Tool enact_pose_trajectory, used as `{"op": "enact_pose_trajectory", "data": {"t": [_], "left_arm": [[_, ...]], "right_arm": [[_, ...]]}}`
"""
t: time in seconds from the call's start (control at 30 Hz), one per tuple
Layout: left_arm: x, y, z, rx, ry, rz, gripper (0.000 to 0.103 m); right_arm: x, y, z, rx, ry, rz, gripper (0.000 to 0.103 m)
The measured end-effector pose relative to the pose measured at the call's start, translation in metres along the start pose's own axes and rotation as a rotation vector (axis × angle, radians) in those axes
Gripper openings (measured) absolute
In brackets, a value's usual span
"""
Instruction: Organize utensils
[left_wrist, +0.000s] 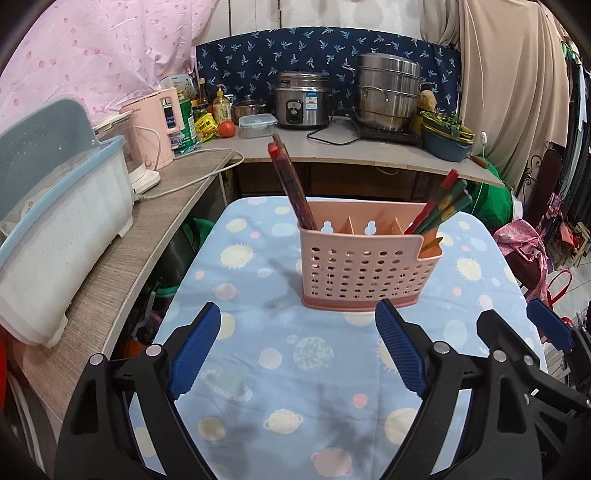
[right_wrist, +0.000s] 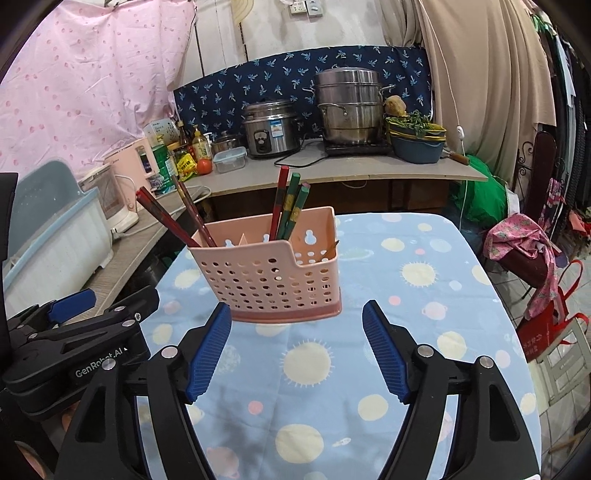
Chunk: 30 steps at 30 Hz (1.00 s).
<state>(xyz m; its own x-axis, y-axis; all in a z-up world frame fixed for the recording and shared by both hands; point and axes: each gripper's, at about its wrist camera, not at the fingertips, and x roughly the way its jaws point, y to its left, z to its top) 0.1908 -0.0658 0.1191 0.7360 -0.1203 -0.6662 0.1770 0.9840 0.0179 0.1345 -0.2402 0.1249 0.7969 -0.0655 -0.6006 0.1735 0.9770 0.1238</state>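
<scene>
Plainly, both tools hang wide and empty: the left tool (left_wrist: 297, 345) and right tool (right_wrist: 296, 349) sit over the near half of the bench (left_wrist: 258, 369). The pink holder (left_wrist: 364, 258) stands toward the far edge, with red chopsticks (left_wrist: 291, 184) at its left end and green chopsticks (left_wrist: 439, 208) at its right. Risk: the light holder may tip if a tool nudges its wall or the leaning sticks.

Pink wall sheet (left_wrist: 92, 48), beige curtain (left_wrist: 509, 74)

Even indoor light, soft shadows, sharp focus, fisheye-bent edges
</scene>
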Motion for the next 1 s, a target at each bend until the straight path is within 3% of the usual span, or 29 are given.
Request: {"op": "enact_pose_trajectory", "data": {"t": [0.4, 1.0], "left_arm": [[0.006, 0.009, -0.017, 0.000, 0.024, 0.050, 0.091], [0.016, 0.009, -0.027, 0.013, 0.057, 0.073, 0.094]], "right_arm": [[0.003, 0.004, -0.015, -0.023, 0.028, -0.036, 0.083], [0.012, 0.005, -0.024, -0.041, 0.059, -0.067, 0.091]]}}
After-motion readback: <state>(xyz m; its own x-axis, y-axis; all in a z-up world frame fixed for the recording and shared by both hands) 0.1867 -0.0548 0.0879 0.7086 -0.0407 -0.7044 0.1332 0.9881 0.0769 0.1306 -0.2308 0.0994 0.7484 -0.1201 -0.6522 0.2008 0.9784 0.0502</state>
